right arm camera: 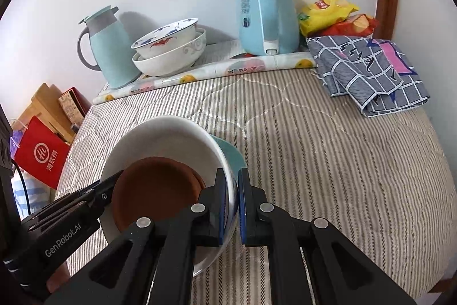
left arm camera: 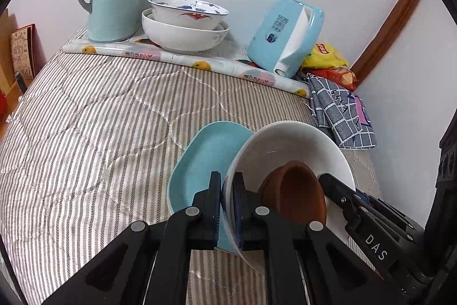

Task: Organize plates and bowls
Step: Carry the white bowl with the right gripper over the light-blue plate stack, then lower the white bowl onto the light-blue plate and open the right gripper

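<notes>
Glossy white ceramic bowl (left arm camera: 288, 145); matt terracotta-brown clay dish (right arm camera: 154, 190); smooth teal glazed plate (left arm camera: 208, 150); quilted striped cloth table cover (right arm camera: 328, 150); matt black plastic grippers.

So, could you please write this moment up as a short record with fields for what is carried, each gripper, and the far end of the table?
carried stack: brown dish inside white bowl, on a tilted blue plate
left gripper: shut on the stack's rim
right gripper: shut on the opposite rim
far end: two nested bowls between thermos and kettle
surface: striped cloth
</notes>
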`<state>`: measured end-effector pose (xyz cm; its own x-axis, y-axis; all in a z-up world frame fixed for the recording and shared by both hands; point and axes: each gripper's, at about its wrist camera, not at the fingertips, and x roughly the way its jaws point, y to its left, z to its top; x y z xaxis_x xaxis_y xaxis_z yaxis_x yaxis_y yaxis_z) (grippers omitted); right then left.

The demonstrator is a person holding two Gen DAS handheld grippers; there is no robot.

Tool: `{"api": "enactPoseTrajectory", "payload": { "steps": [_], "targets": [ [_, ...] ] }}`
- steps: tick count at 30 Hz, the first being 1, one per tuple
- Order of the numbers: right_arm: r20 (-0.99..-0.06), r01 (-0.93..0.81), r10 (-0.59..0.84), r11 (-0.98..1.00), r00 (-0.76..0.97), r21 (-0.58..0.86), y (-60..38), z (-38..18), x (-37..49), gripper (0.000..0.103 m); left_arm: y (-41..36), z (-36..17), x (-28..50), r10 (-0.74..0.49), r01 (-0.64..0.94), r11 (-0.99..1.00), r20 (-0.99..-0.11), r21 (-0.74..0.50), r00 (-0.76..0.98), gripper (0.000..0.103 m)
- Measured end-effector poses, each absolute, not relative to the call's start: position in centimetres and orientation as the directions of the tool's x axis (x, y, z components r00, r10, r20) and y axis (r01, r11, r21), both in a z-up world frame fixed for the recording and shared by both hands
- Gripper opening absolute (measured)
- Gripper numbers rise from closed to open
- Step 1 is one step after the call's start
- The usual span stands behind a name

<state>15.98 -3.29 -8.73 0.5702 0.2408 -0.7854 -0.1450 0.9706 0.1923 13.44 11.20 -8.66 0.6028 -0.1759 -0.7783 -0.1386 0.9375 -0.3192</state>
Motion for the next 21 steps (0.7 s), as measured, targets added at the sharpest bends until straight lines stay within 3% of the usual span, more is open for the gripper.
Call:
{"api": "enactPoseTrajectory", "payload": {
  "steps": [21],
  "targets": [
    [-0.826, -0.125, 0.256, 0.967, 0.502, 0.223, -1.6, -12.7, 19.6, 0.008, 13.2, -12.8, 16.6, -0.194, -0.161, 0.93, -0.814, -0.33, 0.548, 0.009]
  ]
}}
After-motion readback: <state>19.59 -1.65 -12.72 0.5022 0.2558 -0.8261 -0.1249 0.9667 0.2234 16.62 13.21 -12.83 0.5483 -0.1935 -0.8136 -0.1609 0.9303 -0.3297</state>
